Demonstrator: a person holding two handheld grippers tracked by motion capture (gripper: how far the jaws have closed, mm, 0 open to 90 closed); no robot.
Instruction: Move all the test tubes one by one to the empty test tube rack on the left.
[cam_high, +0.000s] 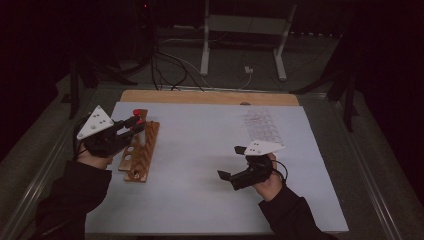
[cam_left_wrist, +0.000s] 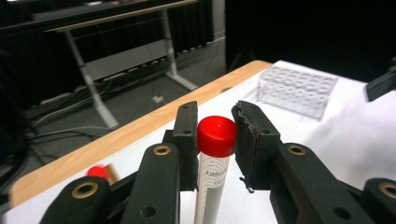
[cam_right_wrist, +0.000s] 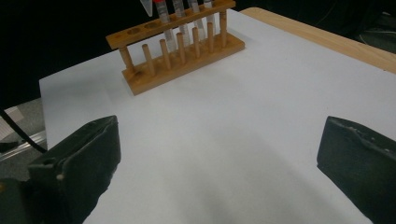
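The left gripper (cam_left_wrist: 215, 140) pinches a red-capped tube (cam_left_wrist: 214, 172) just under its cap, 1 black jaw on each side of it. In the left gripper view the tube's long axis runs straight up between the jaws, red cap uppermost; its lower end is cut off by the bottom edge. Printed lettering on its white body is too small to read. In the high view this gripper (cam_high: 134, 125) sits at the far end of the wooden rack (cam_high: 141, 151), which lies lengthwise on the white sheet (cam_high: 200, 175) near its left edge. The tube there is little more than a red spot (cam_high: 136, 113) above the rack.

The right gripper (cam_high: 231, 162) has its jaws spread wide with nothing between them, low over the sheet, well apart from the rack. Its own view looks across bare sheet to the rack (cam_right_wrist: 177, 51), where several tubes (cam_right_wrist: 180, 14) stand upright in the top holes, their upper ends cut off by the frame.

A clear plastic well tray (cam_high: 262, 125) lies flat near the far right of the sheet, faint in the high view. Beyond the sheet runs the table's wooden edge (cam_high: 210, 97), then a dark floor with cables (cam_high: 170, 70) and a white stand (cam_high: 240, 30).
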